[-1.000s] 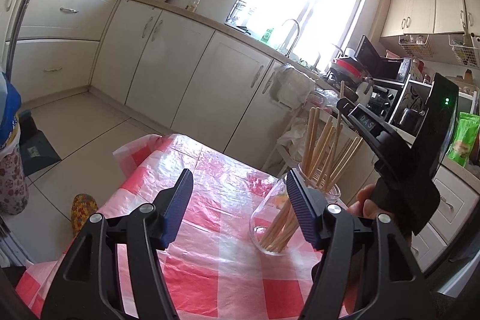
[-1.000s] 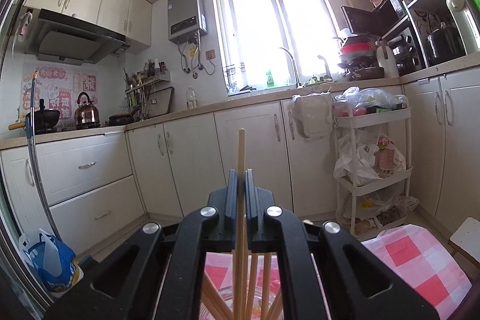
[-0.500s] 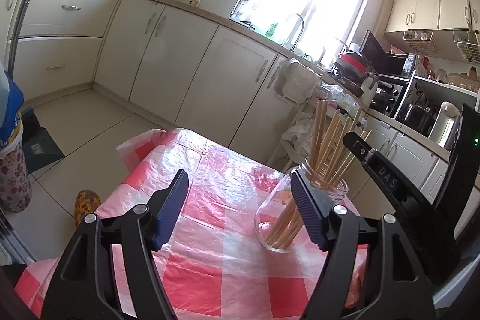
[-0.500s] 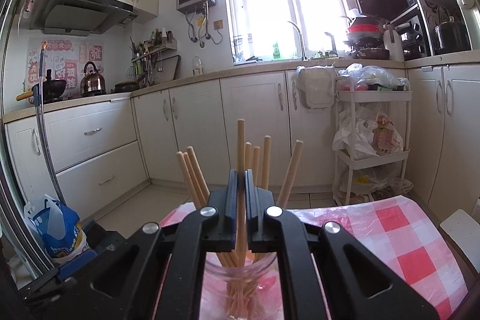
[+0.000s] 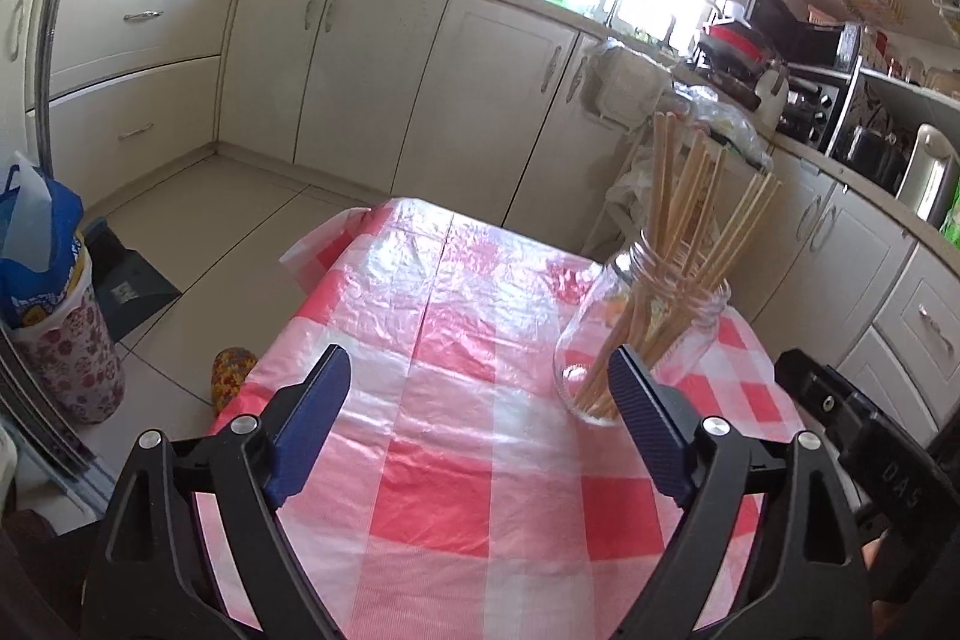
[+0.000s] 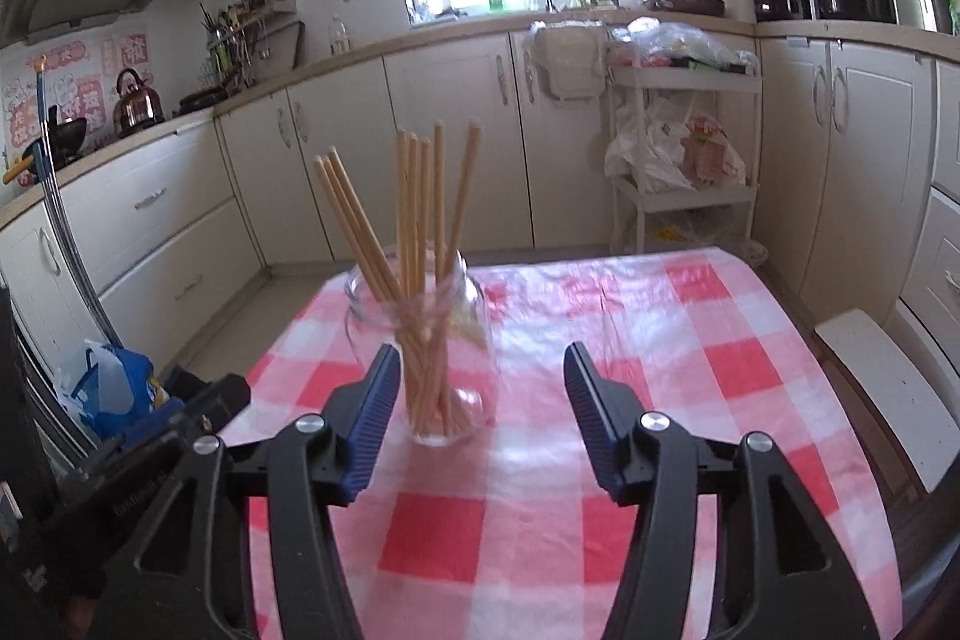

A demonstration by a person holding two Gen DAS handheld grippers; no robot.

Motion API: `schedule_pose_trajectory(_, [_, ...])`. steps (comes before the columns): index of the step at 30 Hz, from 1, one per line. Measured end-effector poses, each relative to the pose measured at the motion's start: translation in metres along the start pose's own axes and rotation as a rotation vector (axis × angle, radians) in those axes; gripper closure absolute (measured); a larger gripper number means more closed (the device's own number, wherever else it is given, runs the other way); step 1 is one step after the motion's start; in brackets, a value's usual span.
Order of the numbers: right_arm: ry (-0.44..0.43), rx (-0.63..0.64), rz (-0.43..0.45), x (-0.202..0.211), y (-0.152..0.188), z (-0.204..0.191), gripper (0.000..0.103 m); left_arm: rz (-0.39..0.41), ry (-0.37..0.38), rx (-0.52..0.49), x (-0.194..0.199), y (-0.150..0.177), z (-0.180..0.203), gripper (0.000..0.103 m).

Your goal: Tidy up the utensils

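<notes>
Wooden chopsticks (image 6: 420, 244) stand in a clear glass jar (image 6: 444, 370) on the red-and-white checked desk (image 6: 660, 340), both grippers' jaws spread wide, empty.

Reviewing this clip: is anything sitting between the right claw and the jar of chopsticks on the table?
Nothing visible does. The right claw is open above the checked tablecloth, with the glass jar of chopsticks just ahead toward its left finger. Only bare cloth shows between them. The left claw, also open, stays off to the side.
</notes>
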State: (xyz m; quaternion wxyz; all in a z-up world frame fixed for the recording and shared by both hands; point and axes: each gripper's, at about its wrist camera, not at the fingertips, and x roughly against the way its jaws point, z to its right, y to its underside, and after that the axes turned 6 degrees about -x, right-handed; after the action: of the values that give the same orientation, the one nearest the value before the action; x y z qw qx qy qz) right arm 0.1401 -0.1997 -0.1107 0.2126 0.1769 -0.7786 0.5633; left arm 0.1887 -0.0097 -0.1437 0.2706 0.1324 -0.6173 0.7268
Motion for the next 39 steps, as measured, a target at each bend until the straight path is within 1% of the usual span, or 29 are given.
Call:
schedule_pose_trajectory(3, [0.040, -0.008, -0.085, 0.017, 0.016, 0.008, 0.047, -0.034, -0.020, -0.058, 0.027, 0.000, 0.007, 0.015])
schedule_pose_trajectory(5, [0.050, -0.020, -0.117, 0.038, 0.024, 0.010, 0.040, -0.040, -0.032, -0.092, 0.051, -0.002, 0.011, 0.010])
schedule_pose_trajectory(6, [0.053, -0.018, -0.128, 0.051, 0.026, 0.009, 0.039, -0.047, -0.042, -0.105, 0.065, -0.002, 0.013, 0.009])
schedule_pose_trajectory(9, [0.050, -0.016, -0.145, 0.096, 0.029, 0.002, 0.034, -0.051, -0.069, -0.135, 0.110, -0.005, 0.016, 0.007])
schedule_pose_trajectory(11, [0.037, -0.011, -0.159, 0.130, 0.029, -0.004, 0.026, -0.053, -0.086, -0.151, 0.142, -0.005, 0.019, 0.007])
schedule_pose_trajectory(13, [0.018, -0.030, -0.168, 0.166, 0.031, -0.008, 0.021, -0.050, -0.093, -0.165, 0.177, -0.004, 0.023, 0.007])
schedule_pose_trajectory(15, [0.009, -0.046, -0.178, 0.203, 0.035, -0.013, 0.018, -0.043, -0.112, -0.189, 0.211, -0.002, 0.027, 0.007])
schedule_pose_trajectory(17, [0.001, -0.065, -0.188, 0.236, 0.042, -0.019, 0.013, -0.037, -0.130, -0.203, 0.246, 0.003, 0.031, 0.007])
schedule_pose_trajectory(20, [-0.008, -0.079, -0.200, 0.281, 0.059, -0.027, 0.010, -0.056, -0.111, -0.199, 0.290, 0.015, 0.034, 0.007])
schedule_pose_trajectory(23, [-0.011, -0.087, -0.210, 0.315, 0.078, -0.033, 0.007, -0.108, -0.107, -0.193, 0.321, 0.028, 0.037, 0.007])
schedule_pose_trajectory(25, [-0.019, -0.083, -0.216, 0.333, 0.089, -0.036, 0.007, -0.111, -0.124, -0.173, 0.340, 0.037, 0.035, 0.007])
schedule_pose_trajectory(27, [-0.004, -0.078, -0.219, 0.345, 0.095, -0.038, 0.007, -0.108, -0.122, -0.137, 0.358, 0.045, 0.030, 0.007])
schedule_pose_trajectory(28, [0.004, -0.086, -0.206, 0.351, 0.095, -0.036, 0.007, -0.100, -0.116, -0.126, 0.364, 0.047, 0.029, 0.007])
schedule_pose_trajectory(31, [0.019, -0.100, -0.175, 0.365, 0.092, -0.033, 0.007, -0.076, -0.120, -0.168, 0.378, 0.046, 0.039, 0.007])
schedule_pose_trajectory(34, [0.022, -0.076, -0.152, 0.375, 0.093, -0.038, 0.007, -0.057, -0.132, -0.230, 0.393, 0.047, 0.049, 0.007])
schedule_pose_trajectory(36, [0.022, -0.075, -0.142, 0.379, 0.092, -0.038, 0.007, -0.030, -0.142, -0.262, 0.405, 0.048, 0.053, 0.007])
schedule_pose_trajectory(37, [0.020, -0.079, -0.139, 0.381, 0.092, -0.037, 0.007, -0.014, -0.146, -0.263, 0.410, 0.047, 0.053, 0.007])
schedule_pose_trajectory(39, [0.016, -0.087, -0.137, 0.382, 0.092, -0.036, 0.007, 0.020, -0.143, -0.231, 0.419, 0.045, 0.047, 0.007])
